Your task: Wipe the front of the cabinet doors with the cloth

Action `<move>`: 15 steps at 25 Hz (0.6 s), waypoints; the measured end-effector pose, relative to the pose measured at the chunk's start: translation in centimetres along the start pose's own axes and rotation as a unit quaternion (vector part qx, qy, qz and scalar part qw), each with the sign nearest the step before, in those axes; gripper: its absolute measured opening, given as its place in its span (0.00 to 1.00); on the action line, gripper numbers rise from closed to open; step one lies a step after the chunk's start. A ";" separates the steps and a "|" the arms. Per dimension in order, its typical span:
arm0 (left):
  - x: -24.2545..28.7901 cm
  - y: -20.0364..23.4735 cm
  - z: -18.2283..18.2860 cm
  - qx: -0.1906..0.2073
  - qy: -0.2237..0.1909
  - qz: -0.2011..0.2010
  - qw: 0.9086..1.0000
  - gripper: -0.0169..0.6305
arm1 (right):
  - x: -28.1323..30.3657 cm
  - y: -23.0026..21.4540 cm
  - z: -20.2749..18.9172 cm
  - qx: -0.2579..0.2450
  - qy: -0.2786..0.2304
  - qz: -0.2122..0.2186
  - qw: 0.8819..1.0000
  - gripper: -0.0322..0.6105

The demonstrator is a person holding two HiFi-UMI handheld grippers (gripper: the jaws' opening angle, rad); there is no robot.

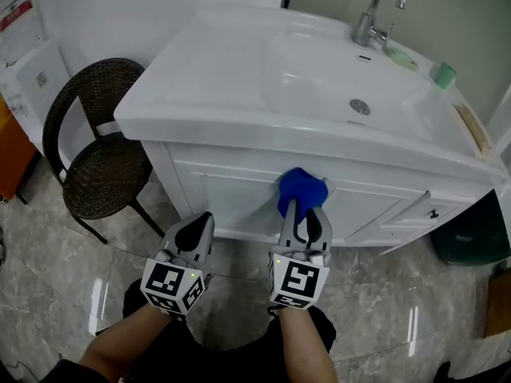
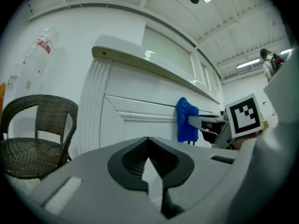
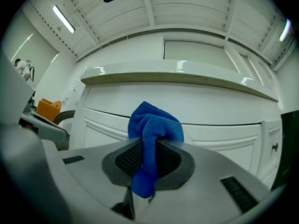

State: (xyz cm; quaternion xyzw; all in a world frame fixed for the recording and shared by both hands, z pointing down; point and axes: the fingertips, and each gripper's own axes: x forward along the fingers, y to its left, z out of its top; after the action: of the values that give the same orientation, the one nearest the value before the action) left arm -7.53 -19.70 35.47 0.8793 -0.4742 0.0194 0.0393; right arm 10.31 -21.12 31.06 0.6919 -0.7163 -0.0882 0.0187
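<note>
1 bunched blue cloth point(image 3: 156, 125) sits pinched in the right claw point(image 1: 303, 212).

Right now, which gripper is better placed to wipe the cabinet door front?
Right. The right gripper is shut on the blue cloth, up at the cabinet door. The left gripper is shut, empty, and farther back.

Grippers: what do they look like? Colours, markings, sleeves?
The left gripper and right gripper match. Each has a light grey body, jaws lined with black ribbed pads, and a cube of black-and-white square markers at the rear. The forearms show no sleeves.
</note>
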 end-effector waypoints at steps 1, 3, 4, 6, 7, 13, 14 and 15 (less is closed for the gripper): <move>-0.4 0.9 -0.1 0.000 0.002 0.007 1.000 0.03 | 0.0 1.6 0.4 0.007 -0.005 0.014 1.000 0.13; -1.3 2.8 -0.3 0.001 0.003 0.024 1.000 0.03 | 0.1 5.7 1.5 0.006 -0.017 0.058 0.998 0.13; -1.8 3.9 -0.3 -0.001 0.002 0.033 0.999 0.03 | 0.3 8.1 1.9 0.000 -0.021 0.085 0.996 0.13; -3.2 6.1 -0.8 -0.008 0.002 0.056 0.998 0.03 | 0.8 13.1 1.8 -0.007 -0.019 0.135 0.991 0.13; -4.0 7.1 -1.2 -0.011 0.004 0.068 0.998 0.03 | 1.0 15.6 1.4 -0.006 -0.013 0.157 0.987 0.13; -9.1 12.2 -3.1 -0.017 0.025 0.131 0.991 0.03 | 1.6 26.9 -0.7 0.028 -0.017 0.241 0.970 0.13; -9.7 12.4 -3.0 -0.016 0.024 0.137 0.990 0.03 | 1.9 28.0 -1.3 0.027 -0.019 0.247 0.969 0.13; -10.0 12.5 -2.8 -0.013 0.022 0.140 0.990 0.03 | 2.2 28.7 -2.1 0.022 -0.016 0.250 0.968 0.13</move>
State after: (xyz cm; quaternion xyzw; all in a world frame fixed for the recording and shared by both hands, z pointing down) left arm -23.46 -17.92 38.20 0.8028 -0.5922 0.0382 0.0576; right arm -17.87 -22.75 37.28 0.4897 -0.8684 -0.0761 0.0139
